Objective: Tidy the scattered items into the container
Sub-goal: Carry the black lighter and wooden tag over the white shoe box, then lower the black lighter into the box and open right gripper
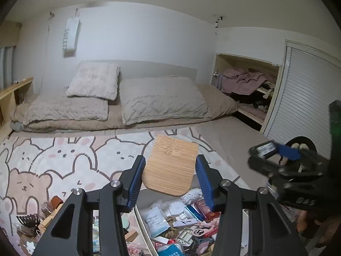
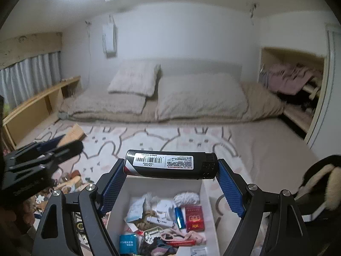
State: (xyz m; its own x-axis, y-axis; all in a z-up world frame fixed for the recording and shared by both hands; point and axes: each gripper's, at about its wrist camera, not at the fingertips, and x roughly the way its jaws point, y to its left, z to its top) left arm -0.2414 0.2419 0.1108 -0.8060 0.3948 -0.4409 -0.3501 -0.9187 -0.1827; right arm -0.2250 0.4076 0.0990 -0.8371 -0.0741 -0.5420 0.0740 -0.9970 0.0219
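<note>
Container [image 2: 119, 196], a white open box on the cartoon-animal rug [image 1: 64, 151], sits just below both grippers and is already crowded with packets, a red pack [image 2: 193, 215] and other small items; the right gripper [image 2: 170, 170] pinches a black lighter [image 2: 170, 163] crosswise by its two ends, above the box's far edge; the left gripper [image 1: 169, 171] clamps a bamboo board [image 1: 170, 164] by its side edges, tilted up over the box; more clutter lies on the rug to the left.
</note>
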